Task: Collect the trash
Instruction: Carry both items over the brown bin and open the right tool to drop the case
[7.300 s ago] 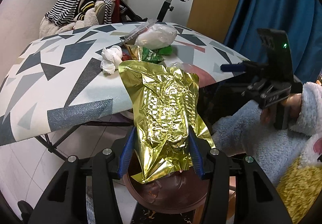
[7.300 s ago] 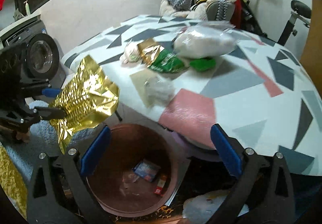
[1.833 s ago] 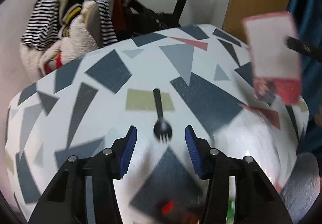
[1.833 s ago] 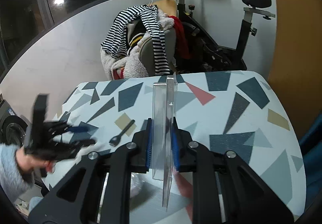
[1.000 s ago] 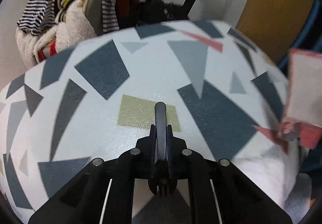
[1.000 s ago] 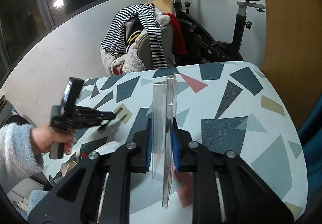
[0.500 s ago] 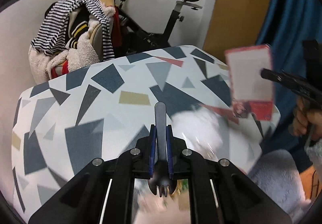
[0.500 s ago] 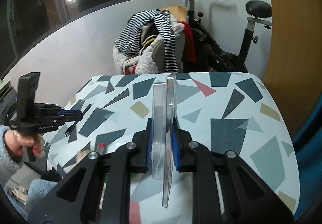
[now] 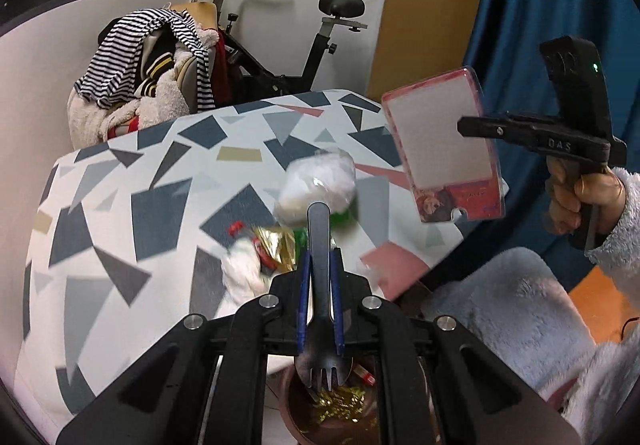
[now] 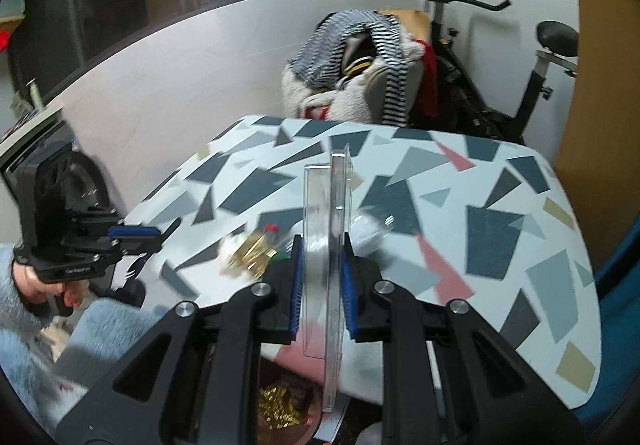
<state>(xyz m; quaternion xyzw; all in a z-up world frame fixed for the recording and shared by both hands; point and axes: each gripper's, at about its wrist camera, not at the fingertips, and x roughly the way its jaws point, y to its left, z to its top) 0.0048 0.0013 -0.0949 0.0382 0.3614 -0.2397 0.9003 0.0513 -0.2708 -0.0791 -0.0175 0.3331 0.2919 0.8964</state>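
L hand-held gripper (image 9: 320, 309) clenched on black spork (image 9: 319, 245), low centre, over brown bin (image 9: 296, 401). R hand-held gripper (image 10: 322, 285) gripped clear packaging (image 10: 328, 237). Wrappers (image 9: 276, 245) and bagged white lump (image 9: 320, 185) cluttered desk (image 9: 120, 205) mid-frame.

Black claw (image 9: 320, 309), blue pads, fluffy pale-blue sleeve (image 9: 624, 221)

We saw a geometric-patterned counter (image 9: 120, 205) carrying a white bag (image 9: 320, 185), gold wrapper (image 9: 278, 247) and crumpled tissue (image 9: 244, 273).
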